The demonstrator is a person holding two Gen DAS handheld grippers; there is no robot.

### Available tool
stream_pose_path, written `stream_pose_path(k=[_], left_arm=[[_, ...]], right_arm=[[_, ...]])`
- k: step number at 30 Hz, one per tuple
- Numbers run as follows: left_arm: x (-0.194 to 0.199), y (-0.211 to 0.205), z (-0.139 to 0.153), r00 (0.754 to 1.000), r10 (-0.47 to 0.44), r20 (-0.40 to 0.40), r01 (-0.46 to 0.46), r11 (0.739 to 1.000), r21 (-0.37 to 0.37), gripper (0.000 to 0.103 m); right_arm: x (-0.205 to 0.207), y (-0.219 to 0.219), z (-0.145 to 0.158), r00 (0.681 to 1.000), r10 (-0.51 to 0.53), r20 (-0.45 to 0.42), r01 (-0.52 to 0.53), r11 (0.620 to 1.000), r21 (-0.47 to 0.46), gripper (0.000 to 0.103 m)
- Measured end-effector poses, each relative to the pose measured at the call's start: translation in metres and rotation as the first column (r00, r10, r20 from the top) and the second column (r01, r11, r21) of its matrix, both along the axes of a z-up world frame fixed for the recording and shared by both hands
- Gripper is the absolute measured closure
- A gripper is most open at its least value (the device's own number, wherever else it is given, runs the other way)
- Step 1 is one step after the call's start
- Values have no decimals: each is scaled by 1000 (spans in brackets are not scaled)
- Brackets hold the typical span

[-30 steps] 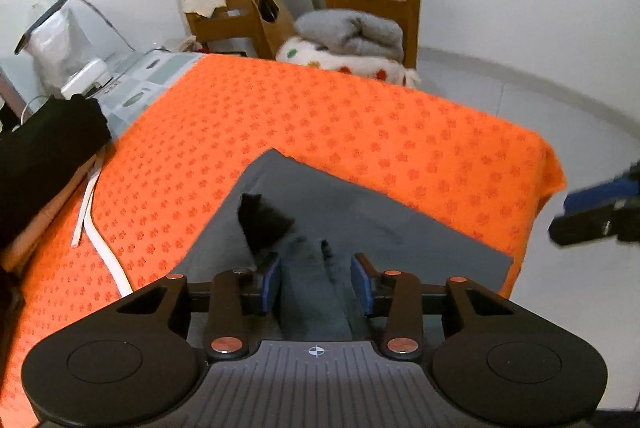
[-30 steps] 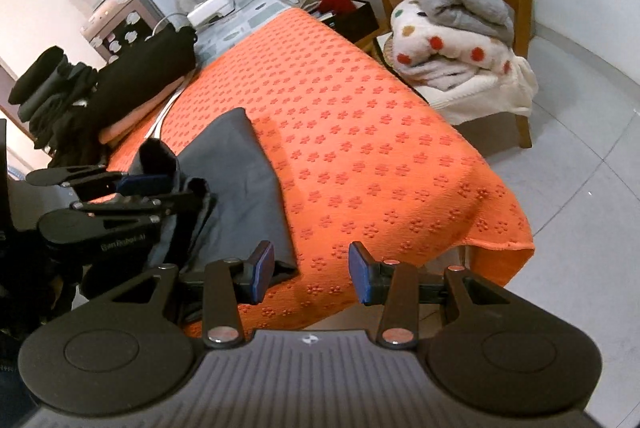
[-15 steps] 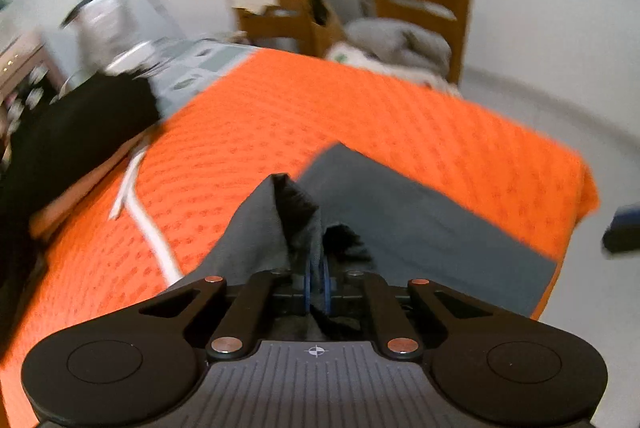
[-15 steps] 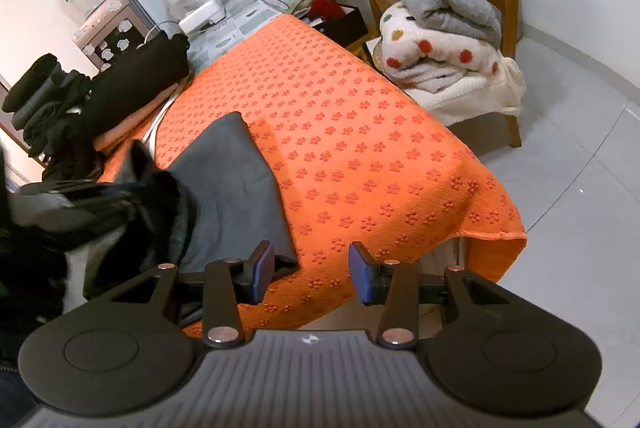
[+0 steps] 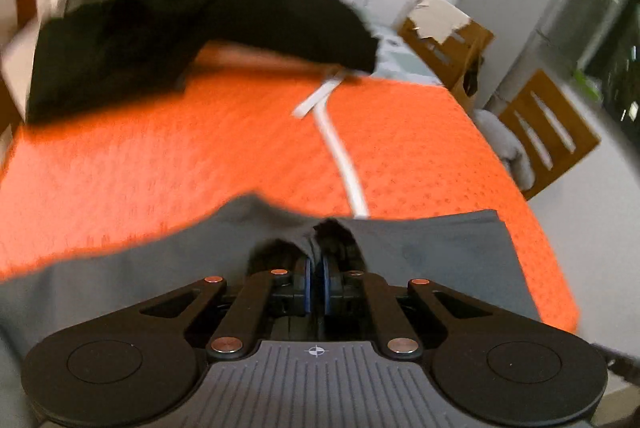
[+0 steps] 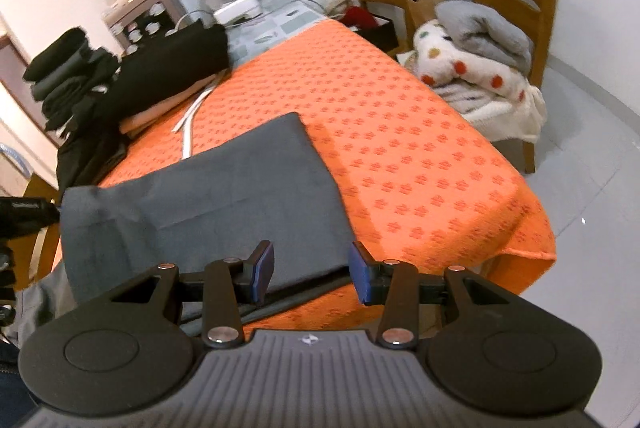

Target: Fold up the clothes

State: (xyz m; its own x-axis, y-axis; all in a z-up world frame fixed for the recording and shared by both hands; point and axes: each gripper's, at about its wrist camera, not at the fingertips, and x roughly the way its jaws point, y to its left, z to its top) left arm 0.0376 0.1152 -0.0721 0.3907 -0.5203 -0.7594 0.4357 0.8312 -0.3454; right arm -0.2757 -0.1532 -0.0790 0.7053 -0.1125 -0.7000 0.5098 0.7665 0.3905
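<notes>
An orange patterned tablecloth [image 6: 400,132] bears the grey garment [image 6: 240,196], lying near its front edge, seemingly folded once, further folds judged outstanding. The left gripper [image 5: 316,282] is pinched tight on a fabric ridge; the right gripper [image 6: 311,274] hangs half-open, empty.

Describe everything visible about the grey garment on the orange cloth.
The grey garment is plain dark grey matte fabric, folded into a broad flat panel with a layered near edge overhanging the orange cloth. One corner lies over a white strap. The left gripper is shut on a pinched ridge; the right gripper hovers open at its near edge.
</notes>
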Motion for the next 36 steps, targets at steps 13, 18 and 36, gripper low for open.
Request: stream_pose_path(k=[13, 18, 36], left_arm=[[8, 75, -35, 983, 7, -182, -55, 963, -263, 50], [9, 45, -47, 974, -66, -215, -4, 951, -309, 42], [49, 15, -38, 992, -124, -26, 116, 973, -199, 97]], right_arm=[[20, 47, 18, 997, 57, -48, -59, 997, -54, 54], [23, 55, 16, 996, 50, -77, -55, 997, -58, 54], [22, 67, 20, 995, 7, -102, -15, 996, -83, 54]])
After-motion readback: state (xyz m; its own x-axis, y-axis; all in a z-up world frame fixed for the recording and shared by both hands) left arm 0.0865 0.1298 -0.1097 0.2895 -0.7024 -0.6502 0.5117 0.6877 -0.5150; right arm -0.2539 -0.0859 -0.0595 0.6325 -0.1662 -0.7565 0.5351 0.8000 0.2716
